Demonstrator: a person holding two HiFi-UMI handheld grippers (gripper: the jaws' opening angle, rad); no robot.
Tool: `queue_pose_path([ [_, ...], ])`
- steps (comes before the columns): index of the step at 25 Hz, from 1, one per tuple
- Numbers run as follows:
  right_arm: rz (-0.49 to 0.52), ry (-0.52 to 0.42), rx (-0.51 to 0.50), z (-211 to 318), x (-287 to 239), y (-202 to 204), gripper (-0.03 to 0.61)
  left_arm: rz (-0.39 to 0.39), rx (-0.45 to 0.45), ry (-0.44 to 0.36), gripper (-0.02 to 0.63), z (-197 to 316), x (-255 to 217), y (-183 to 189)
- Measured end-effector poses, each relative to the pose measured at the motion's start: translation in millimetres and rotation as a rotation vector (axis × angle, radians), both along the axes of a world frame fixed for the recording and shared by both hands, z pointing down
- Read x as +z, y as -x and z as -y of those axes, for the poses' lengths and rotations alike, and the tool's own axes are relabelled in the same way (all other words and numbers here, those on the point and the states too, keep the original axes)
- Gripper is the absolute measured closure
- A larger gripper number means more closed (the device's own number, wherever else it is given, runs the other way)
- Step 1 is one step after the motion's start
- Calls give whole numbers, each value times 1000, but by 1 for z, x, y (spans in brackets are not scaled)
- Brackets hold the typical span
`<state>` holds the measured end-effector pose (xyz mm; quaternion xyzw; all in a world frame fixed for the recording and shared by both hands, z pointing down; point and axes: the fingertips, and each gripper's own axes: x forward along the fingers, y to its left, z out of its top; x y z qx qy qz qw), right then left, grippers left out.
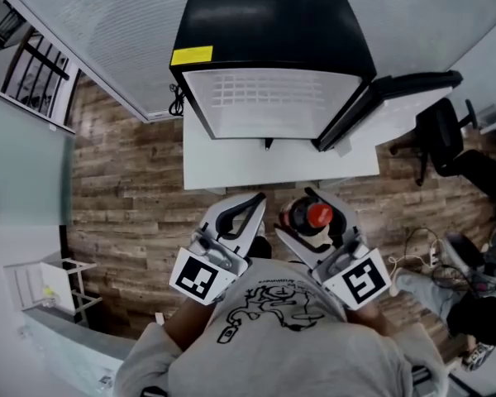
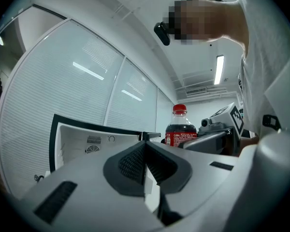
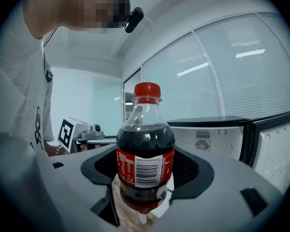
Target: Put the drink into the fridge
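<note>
Right tongs [image 3: 146, 175] clamped on upright red-capped cola bottle [image 3: 145, 146], left tongs [image 2: 145, 159] pressed together, empty, open mini fridge [image 1: 273, 40] ahead on bench [image 1: 231, 168]

An office, by the look of it: glass partition walls [image 3: 222, 71] with blinds, strip lights [image 2: 219, 69] overhead, a black swivel chair [image 1: 442, 135], plank floor [image 1: 124, 180], a small fridge [image 1: 273, 40] on a white surface [image 1: 231, 170].

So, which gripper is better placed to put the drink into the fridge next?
Right. The right gripper is closed on the upright cola bottle, and the open fridge stands ahead of it. The left gripper has its jaws together and holds nothing.
</note>
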<state>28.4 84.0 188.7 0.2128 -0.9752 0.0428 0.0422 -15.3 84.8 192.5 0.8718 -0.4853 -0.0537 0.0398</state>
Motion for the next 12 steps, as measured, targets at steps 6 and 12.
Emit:
queue_pose_path([
  [6,-6,5,0,21,5,27,253,-8,0,8,611,19,4,25],
  [12,-13,5,16,40,8,46,253,-10,7,12,611,38,7,46],
])
